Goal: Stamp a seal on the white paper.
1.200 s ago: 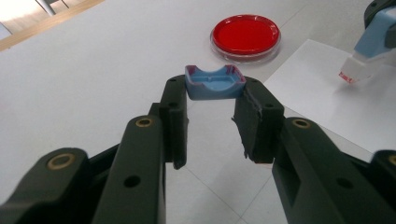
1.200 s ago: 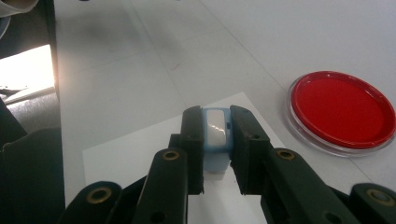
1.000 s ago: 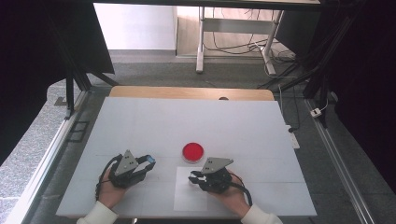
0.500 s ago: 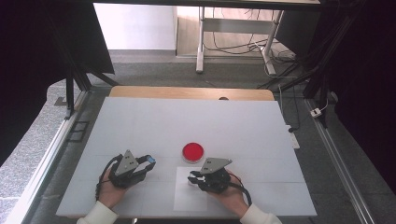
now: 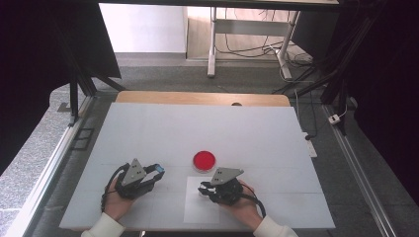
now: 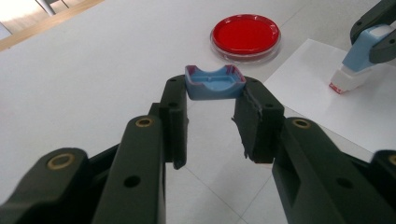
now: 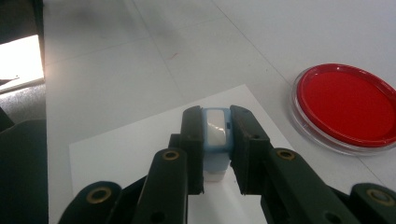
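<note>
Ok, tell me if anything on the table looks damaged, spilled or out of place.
Nothing is spilled or askew. One oddity: the blue cap in the left gripper has red smears along its rim. The stamp, red ink dish and paper sheet look tidy.

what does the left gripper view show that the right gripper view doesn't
Left gripper view alone: the left gripper shut on a small blue cap, and the stamp's red-edged bottom just above the paper. Right gripper view alone: the right gripper shut on the blue stamp, seen from its white top. Both: the stamp, the red dish, the white paper and the white table.
</note>
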